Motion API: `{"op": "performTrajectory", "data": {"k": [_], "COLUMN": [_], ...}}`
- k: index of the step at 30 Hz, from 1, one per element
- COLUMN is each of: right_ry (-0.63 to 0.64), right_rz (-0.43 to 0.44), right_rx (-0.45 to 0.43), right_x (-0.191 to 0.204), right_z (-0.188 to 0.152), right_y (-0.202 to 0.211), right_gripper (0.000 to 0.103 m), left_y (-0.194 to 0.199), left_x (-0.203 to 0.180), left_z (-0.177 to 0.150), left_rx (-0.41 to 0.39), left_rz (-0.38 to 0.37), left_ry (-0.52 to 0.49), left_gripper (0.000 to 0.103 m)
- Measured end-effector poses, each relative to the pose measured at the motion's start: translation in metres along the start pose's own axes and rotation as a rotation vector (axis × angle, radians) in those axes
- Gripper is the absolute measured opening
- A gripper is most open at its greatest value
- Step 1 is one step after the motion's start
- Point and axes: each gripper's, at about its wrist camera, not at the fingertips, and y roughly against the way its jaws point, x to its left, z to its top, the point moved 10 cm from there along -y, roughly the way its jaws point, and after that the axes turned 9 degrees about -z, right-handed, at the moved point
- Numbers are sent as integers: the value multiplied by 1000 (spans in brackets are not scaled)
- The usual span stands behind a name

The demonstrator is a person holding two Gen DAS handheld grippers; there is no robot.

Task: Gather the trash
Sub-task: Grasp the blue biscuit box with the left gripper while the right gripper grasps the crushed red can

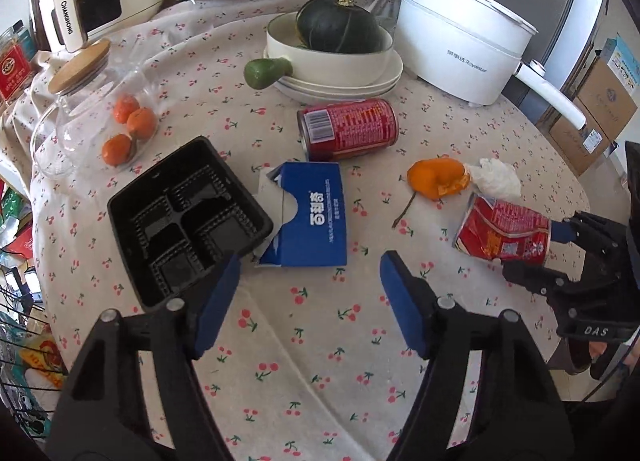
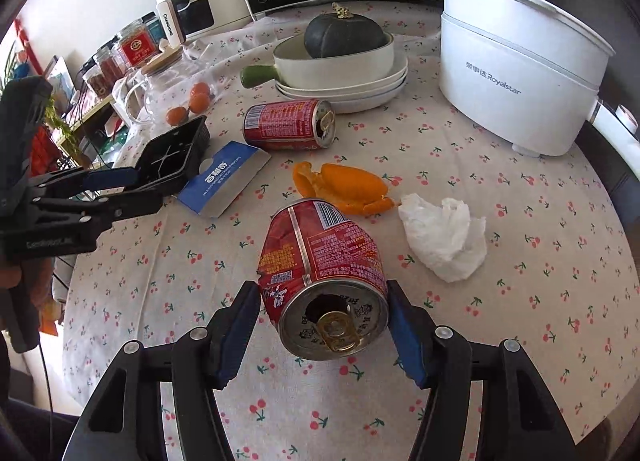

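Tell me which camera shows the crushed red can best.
The right wrist view: the crushed red can fills the centre between the right gripper fingers, its dented side, opened top and pull tab plain. The left wrist view shows it small, side-on at the right edge, top hidden.

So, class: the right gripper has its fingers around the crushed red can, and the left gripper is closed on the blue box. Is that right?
Not quite. The left gripper is open and holds nothing; the blue box lies on the table beyond its fingers, as the left wrist view shows. The right gripper does have its fingers around the crushed red can.
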Motion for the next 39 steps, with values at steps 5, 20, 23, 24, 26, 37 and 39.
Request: {"op": "performTrajectory", "data": {"k": [5,20,23,24,26,37,39], "right_ry": [-12,-4,-11,-15,-23,-53,-45], "right_rz": [9,-14,-14,-15,-23,-51,-65], "right_rx": [11,27,28,28,23,-27,-41], "right_x": [-14,-59,-64,-66,-68,-61,-58], "right_z": [-8,-37,-45,-48,-51,-73,-77], "right_y": [8,30,38,40,46,99,110], "right_gripper": [64,64,64,64,63,63,63], "left_y": [-30,-83,-79,-76,-68,-1,9], "left_x": [0,7,-1,-4,-11,-54,-60], "left_z": [22,28,24,21,13,-32,-36], "left_rx": [67,204,189,185,171,90,75], "left_rz": [32,142,133,129,118,91,82], "left_ry": [24,54,42,39,38,-13,-17], "left_gripper": [63,50,50,50,50,50,50]}}
